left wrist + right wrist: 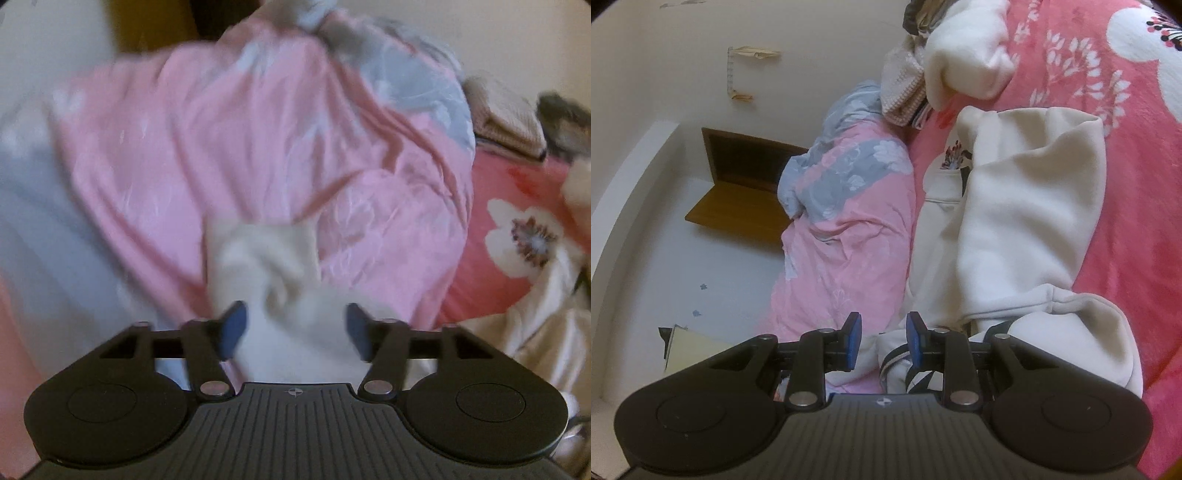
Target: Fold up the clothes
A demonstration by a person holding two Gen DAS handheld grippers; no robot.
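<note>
The cream fleece sweatshirt [1027, 221] lies crumpled on a coral-pink bedspread with white flower print [1126, 122], part folded over itself, one sleeve end [964, 62] bunched toward the top of the right wrist view. A small feather-like print [955, 153] shows on its front, half covered by a fold. Beside it lies a pink and grey floral quilt [846, 221], rolled into a long mound, touching the sweatshirt's edge.

The left gripper [293, 328] has its blue-padded fingers [232, 328] set wide; a blurred end of cream fabric [266, 258] lies between them, and the pads do not appear to press on it. The right gripper [882, 341] has its fingers narrow but apart; a cream edge with a dark stripe [897, 360] sits in the gap, and contact with the pads cannot be told.

The left wrist view is heavily blurred. A knitted beige item [901, 92] and a dark garment [919, 14] are cut off at the frame's top. A brown wooden headboard or shelf [746, 177] stands behind the quilt.
</note>
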